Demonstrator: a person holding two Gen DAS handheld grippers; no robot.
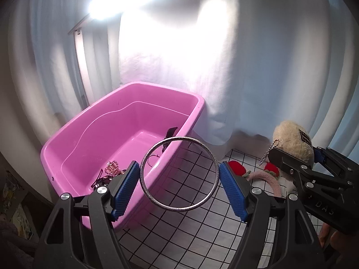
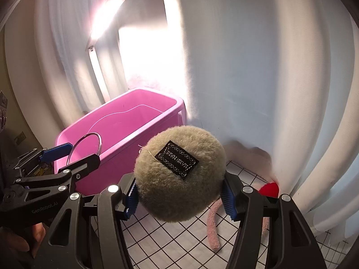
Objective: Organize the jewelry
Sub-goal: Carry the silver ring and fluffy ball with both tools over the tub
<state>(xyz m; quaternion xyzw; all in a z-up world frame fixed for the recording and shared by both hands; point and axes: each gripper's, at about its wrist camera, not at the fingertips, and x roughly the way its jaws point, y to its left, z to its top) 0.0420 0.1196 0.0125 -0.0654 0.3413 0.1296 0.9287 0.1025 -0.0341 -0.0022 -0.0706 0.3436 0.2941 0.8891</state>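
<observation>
Our left gripper (image 1: 179,185) clamps a silver bangle (image 1: 179,173) above the pink tub's (image 1: 74,134) near rim; our right gripper (image 2: 179,198) squeezes a beige pompom (image 2: 179,174).

Small trinkets (image 1: 111,171) in the pink tub (image 1: 67,143): tangled, partly behind the left hand-held gripper (image 1: 179,190), kinds unclear. Pink headband (image 2: 213,228) mostly hidden behind the fluffy pompom (image 2: 179,174). Label (image 2: 177,159) text unreadable. Checked desk (image 2: 157,242) cut off by the frame's lower edge.
</observation>
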